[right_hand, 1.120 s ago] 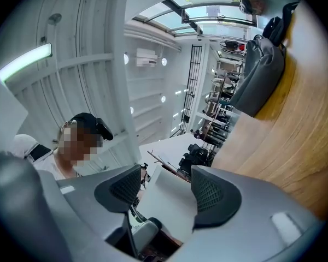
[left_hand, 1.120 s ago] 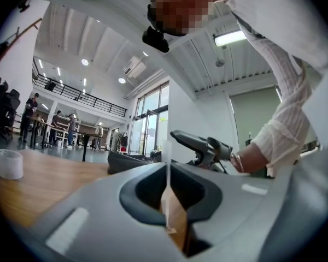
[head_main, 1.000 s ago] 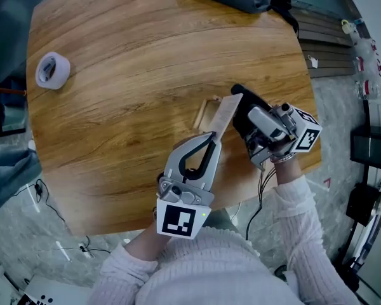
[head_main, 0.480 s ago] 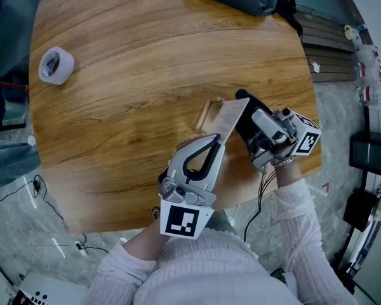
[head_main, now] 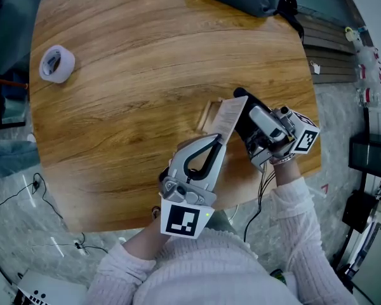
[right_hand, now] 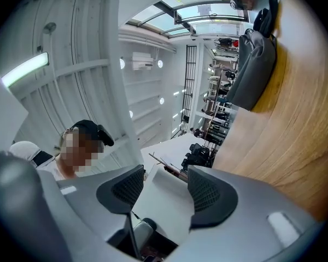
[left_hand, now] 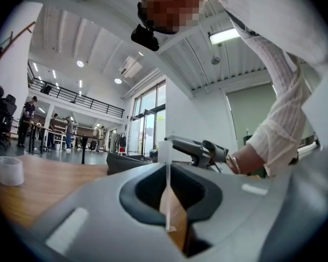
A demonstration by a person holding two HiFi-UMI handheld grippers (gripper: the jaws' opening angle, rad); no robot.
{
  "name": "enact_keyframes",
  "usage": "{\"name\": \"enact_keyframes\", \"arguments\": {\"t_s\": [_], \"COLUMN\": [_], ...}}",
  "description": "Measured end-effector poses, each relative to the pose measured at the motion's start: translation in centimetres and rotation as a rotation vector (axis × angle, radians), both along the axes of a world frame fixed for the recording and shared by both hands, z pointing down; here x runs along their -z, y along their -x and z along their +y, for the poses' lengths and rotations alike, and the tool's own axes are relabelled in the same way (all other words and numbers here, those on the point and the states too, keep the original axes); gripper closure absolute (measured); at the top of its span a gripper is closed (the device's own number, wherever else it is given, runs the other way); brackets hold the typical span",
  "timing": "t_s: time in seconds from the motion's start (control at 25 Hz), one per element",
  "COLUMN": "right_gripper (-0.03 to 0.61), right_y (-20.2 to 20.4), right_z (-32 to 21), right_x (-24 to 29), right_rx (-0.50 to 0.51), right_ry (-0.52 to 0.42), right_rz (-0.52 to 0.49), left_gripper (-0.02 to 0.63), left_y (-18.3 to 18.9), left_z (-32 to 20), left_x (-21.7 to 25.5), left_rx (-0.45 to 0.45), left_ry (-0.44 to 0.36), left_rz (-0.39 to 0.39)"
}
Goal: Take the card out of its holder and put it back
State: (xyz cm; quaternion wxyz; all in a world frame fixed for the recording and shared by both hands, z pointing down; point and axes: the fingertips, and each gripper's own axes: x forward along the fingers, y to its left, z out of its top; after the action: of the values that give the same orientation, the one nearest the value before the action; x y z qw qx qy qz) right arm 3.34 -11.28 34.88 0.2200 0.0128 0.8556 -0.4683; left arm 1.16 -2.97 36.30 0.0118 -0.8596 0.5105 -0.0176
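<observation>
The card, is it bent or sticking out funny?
Not bent that I can see, but it does stick out. The card slants up partway out of its brown holder, which the left gripper pinches above the table. The right gripper is closing its jaws around the card. Nothing looks spilled or broken.

Left claw [head_main: 218, 139] holds the card [head_main: 230, 114] above table [head_main: 127, 75].
</observation>
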Motion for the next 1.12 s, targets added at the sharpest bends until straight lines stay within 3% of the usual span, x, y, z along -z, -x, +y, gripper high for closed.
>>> {"name": "enact_keyframes", "arguments": {"t_s": [0.68,1.12], "right_gripper": [0.338,0.331], "right_y": [0.0,-0.1], "right_z": [-0.1,0.0], "right_x": [-1.4,-0.4], "right_rx": [-0.005,-0.017], "right_ry": [0.02,0.003], "right_rz": [0.041,0.026], "left_gripper": [0.592,0.581], "left_y": [0.0,0.6], "left_z": [-0.2,-0.5], "left_x": [-1.4,-1.9], "left_rx": [-0.023,-0.018], "left_ry": [0.051,0.107], "left_rz": [-0.002,0.044]}}
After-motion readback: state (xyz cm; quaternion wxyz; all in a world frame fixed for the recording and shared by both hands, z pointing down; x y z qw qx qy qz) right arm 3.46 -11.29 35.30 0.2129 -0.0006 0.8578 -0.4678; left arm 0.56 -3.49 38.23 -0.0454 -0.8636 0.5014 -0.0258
